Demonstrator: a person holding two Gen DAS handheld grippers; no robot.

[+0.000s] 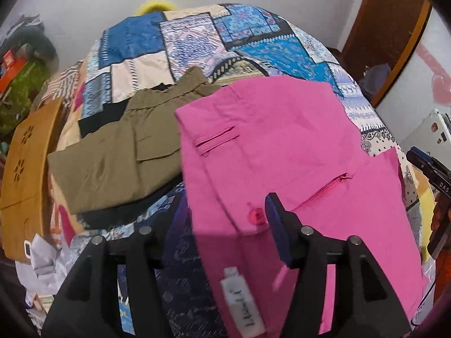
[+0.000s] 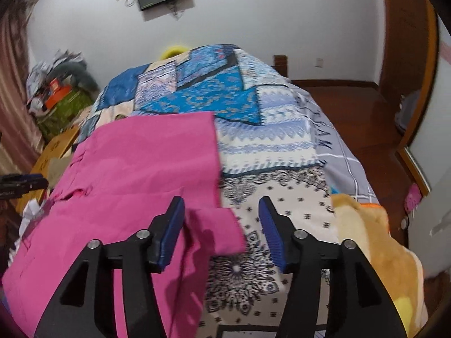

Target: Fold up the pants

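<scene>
Right wrist view: the pink pants (image 2: 135, 163) lie folded on the patterned bed (image 2: 282, 146), one loose flap resting between the open jaws of the right gripper (image 2: 221, 233), which grip nothing. The left gripper (image 1: 225, 242) also hangs open over the cloth near a pink button (image 1: 255, 216); either jaw could snag the flap and undo the fold.

1 pink pants (image 1: 282, 146), 1 olive garment (image 1: 118, 163), 1 bedspread (image 1: 197, 39).
</scene>
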